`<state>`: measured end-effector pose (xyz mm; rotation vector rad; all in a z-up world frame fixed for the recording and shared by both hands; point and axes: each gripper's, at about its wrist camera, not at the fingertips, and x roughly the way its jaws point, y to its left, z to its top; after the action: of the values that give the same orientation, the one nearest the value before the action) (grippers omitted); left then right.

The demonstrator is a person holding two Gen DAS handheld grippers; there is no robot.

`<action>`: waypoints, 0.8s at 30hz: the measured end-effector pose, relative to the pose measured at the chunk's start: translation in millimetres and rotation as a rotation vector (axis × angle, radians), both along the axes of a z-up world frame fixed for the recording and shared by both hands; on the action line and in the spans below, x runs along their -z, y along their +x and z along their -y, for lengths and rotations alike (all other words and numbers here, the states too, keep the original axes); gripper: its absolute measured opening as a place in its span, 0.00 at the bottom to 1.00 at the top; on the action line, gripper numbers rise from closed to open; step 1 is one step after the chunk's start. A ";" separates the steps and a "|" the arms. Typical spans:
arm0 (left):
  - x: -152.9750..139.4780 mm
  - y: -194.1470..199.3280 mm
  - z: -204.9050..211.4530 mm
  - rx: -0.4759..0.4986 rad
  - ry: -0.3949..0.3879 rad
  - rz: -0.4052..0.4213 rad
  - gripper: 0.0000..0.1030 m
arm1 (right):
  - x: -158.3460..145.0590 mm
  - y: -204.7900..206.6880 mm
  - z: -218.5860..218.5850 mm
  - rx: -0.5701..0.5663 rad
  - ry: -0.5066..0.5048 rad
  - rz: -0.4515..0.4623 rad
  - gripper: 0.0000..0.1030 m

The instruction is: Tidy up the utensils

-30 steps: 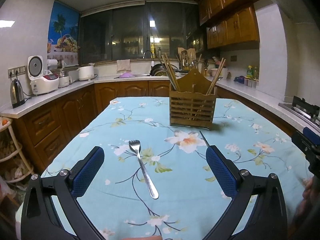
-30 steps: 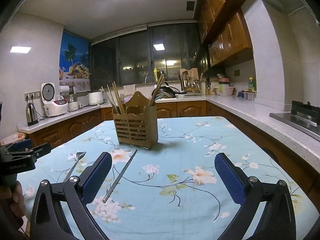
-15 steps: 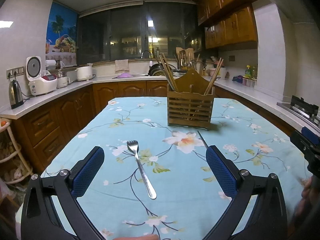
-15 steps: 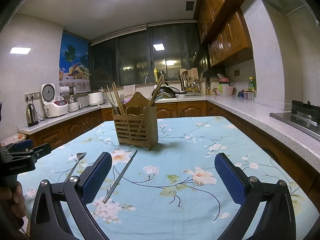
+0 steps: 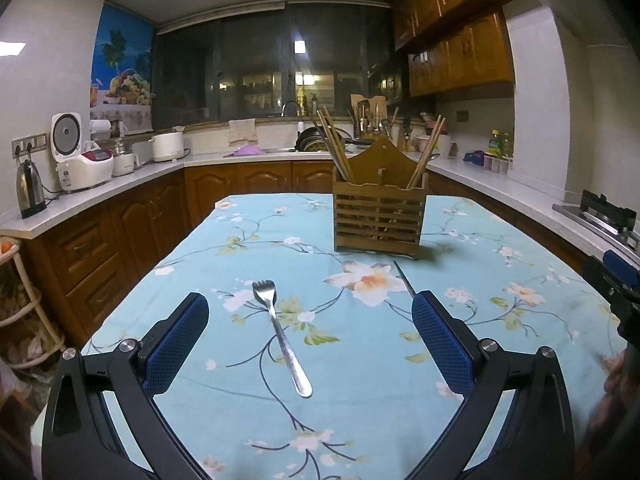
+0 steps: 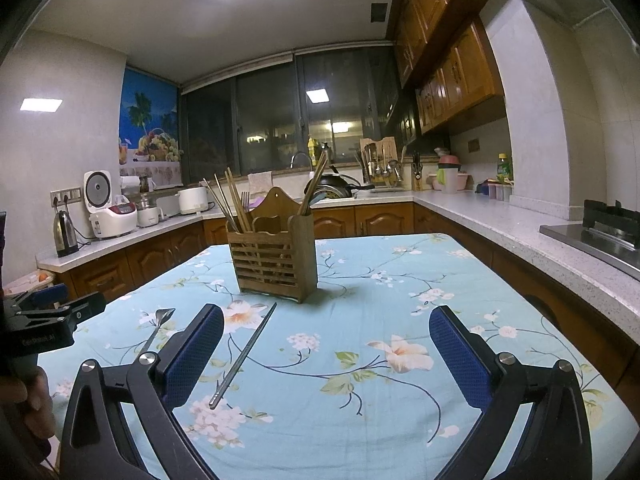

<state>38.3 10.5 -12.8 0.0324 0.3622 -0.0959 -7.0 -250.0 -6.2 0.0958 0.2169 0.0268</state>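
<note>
The fork (image 5: 280, 332) lies flat on the table (image 5: 500, 292) between the wide open fingers of the left gripper (image 5: 310, 340), which holds nothing. The right gripper (image 6: 326, 354) is also wide open and empty (the metal chopstick (image 6: 244, 354) lies just beside its left finger). The wooden holder (image 5: 379, 216) stands toward the table's far edge, with chopsticks inside

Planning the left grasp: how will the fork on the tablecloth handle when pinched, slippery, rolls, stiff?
The fork looks like polished metal, so probably stiff and somewhat slick against the pads. It lies flat on the soft tablecloth, so its thin handle may be hard to get under. Its flat shape makes rolling unlikely.
</note>
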 end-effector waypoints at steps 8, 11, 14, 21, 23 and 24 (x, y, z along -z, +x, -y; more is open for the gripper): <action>0.6 -1.8 1.0 0.005 0.002 0.000 1.00 | -1.7 0.8 -2.1 0.001 0.001 -0.001 1.00; 0.6 -2.4 0.8 0.005 0.001 0.001 1.00 | -1.4 0.7 -2.1 -0.001 0.002 -0.001 1.00; 0.5 -2.5 1.0 0.007 0.000 -0.001 1.00 | -2.5 0.4 -3.6 -0.001 0.002 0.000 1.00; 0.8 -2.9 2.4 0.016 0.003 0.000 1.00 | -2.0 0.3 -3.2 0.001 0.004 -0.001 1.00; 0.5 -3.1 2.3 0.016 0.002 0.000 1.00 | -2.3 0.5 -3.9 0.001 0.004 -0.001 1.00; 0.5 -3.0 2.1 0.015 0.002 0.000 1.00 | -2.1 0.2 -3.3 0.001 0.003 -0.001 1.00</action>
<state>35.2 8.5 -13.3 0.0369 0.3620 -0.1108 -6.8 -246.7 -4.2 0.0986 0.2173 0.0257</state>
